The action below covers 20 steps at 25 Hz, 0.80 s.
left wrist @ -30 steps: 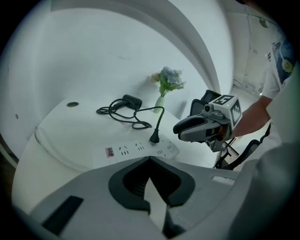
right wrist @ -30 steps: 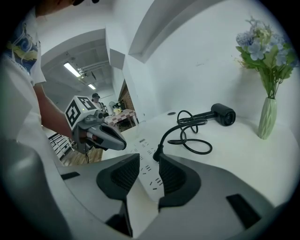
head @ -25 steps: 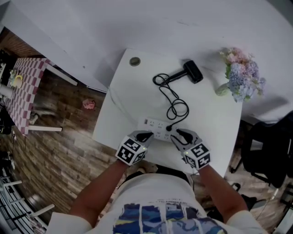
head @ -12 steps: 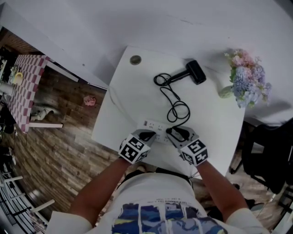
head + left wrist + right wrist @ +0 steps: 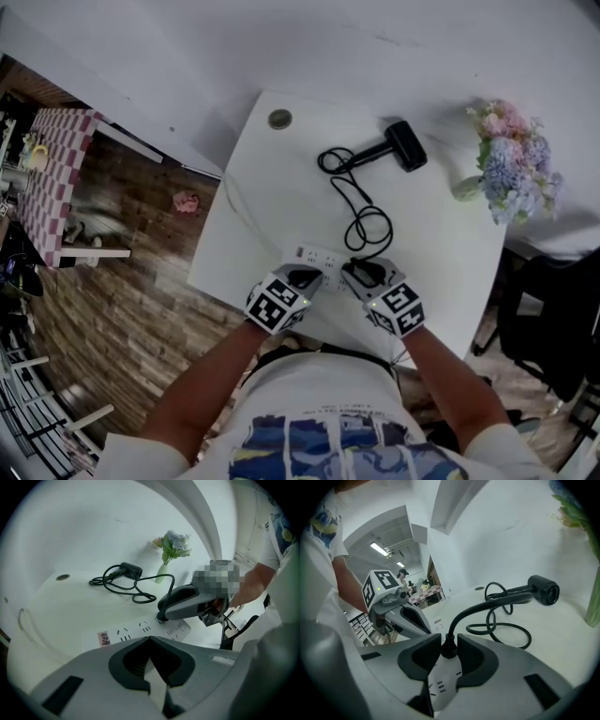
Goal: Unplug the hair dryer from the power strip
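A white power strip [image 5: 317, 257] lies near the table's front edge, with the hair dryer's black plug [image 5: 449, 651] standing in it. The black cord [image 5: 364, 223] loops back to the black hair dryer [image 5: 405, 145], which lies at the far side. My right gripper [image 5: 356, 272] has just been closing its jaws, and in the right gripper view [image 5: 449, 644] the pads sit against both sides of the plug. My left gripper [image 5: 302, 277] is shut, its tips meeting [image 5: 150, 639] over the strip's [image 5: 136, 631] near end.
A vase of flowers [image 5: 511, 159] stands at the table's right edge beyond the hair dryer. A round grommet [image 5: 278, 118] is set in the far left corner. Wooden floor lies to the left of the white table [image 5: 253, 206].
My right gripper has shifted a little to the left onto the plug, and its jaws have narrowed around it. The left gripper has stayed at the strip's near end.
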Tool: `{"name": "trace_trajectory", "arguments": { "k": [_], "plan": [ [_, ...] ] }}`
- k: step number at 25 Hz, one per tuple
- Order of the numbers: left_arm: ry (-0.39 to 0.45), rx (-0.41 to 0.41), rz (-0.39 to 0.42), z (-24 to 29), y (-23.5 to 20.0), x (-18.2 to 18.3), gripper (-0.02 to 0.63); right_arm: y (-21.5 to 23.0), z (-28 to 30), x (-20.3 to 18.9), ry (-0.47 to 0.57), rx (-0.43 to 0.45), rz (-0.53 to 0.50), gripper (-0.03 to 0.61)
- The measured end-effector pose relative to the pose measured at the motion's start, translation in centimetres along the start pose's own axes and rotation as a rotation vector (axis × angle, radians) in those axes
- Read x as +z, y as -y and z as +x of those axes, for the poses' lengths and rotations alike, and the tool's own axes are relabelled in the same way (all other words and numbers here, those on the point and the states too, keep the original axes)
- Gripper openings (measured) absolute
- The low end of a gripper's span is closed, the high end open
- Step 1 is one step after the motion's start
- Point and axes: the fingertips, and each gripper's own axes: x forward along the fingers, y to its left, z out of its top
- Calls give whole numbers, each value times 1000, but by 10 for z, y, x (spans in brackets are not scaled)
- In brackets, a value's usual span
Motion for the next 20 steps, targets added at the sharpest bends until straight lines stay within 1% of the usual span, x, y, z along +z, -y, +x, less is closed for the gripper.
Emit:
{"name": "trace_trajectory", "arguments": {
  "k": [3,6,10,20],
  "plan": [
    [-2,-10,18,0,-1,-1,2,-1,1,2,-10,-17,-50,92],
    [6,-15,20,-1,0,0,2,-1,1,2,-13,-17,-52,89],
    [-9,-10,22,1,0,-1,2,-4,-2,4,-18,-25,-72,78],
    [-31,-8,16,1,0,-1,2,-12,-7,7,-37,-87,-170,54]
  ]
}}
